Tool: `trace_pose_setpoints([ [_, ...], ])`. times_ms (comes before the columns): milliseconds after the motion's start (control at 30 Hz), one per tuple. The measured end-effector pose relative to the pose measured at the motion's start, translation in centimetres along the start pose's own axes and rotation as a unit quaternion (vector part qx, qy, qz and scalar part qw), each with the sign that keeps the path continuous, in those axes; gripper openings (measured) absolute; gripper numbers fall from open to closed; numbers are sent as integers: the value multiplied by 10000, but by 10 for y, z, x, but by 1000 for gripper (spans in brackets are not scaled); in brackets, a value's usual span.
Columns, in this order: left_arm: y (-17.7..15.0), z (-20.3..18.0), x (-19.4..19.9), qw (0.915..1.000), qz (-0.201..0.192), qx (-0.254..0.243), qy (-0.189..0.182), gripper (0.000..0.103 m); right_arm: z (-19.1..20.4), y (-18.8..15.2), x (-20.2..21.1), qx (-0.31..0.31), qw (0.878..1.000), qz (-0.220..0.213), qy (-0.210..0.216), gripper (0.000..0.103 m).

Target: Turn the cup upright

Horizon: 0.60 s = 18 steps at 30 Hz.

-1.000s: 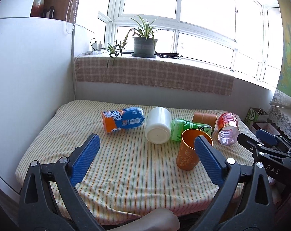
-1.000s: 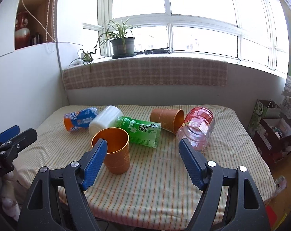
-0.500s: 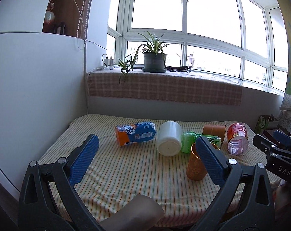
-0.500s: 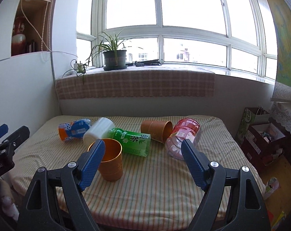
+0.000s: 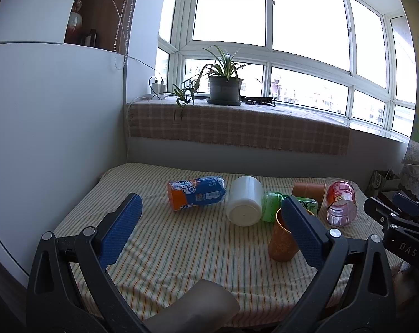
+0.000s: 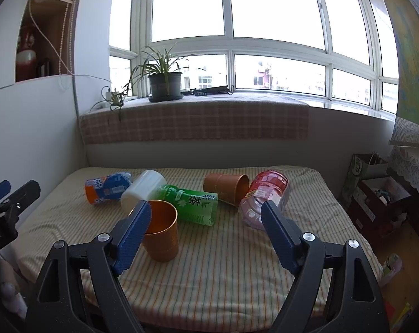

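An orange cup [image 6: 162,231] stands upright on the striped table; in the left wrist view [image 5: 281,242] my right finger partly hides it. A brown cup [image 6: 227,187] lies on its side behind it, also in the left wrist view [image 5: 308,188]. A white cup [image 5: 244,201] lies on its side, base toward me, also in the right wrist view [image 6: 143,190]. My left gripper [image 5: 209,213] is open and empty, held back from the table. My right gripper [image 6: 204,216] is open and empty, near the front edge.
A blue-orange bottle [image 5: 197,193], a green tea bottle [image 6: 191,204] and a pink jar [image 6: 265,198] lie among the cups. A wall [image 5: 57,125] runs along the left. A window ledge with a potted plant [image 6: 165,83] is behind. Boxes [image 6: 376,194] stand on the right.
Both grippers have drawn back and risen from the table, so the objects look smaller and lower. Both stay open. The objects have not moved.
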<state>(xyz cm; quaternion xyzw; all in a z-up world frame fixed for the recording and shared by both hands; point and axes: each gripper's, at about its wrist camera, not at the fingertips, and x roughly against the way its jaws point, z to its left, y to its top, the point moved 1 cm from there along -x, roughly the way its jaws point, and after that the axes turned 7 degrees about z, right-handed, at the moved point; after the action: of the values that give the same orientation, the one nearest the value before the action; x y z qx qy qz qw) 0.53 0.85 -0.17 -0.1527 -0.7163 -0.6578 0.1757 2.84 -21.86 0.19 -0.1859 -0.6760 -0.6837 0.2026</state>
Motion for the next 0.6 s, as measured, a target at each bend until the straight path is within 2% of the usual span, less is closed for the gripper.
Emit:
trace_pose_setpoints([
  [600,0,-2,1,10000,1,-5,5,102,-1,0,0,-19,10000,8,15,81],
])
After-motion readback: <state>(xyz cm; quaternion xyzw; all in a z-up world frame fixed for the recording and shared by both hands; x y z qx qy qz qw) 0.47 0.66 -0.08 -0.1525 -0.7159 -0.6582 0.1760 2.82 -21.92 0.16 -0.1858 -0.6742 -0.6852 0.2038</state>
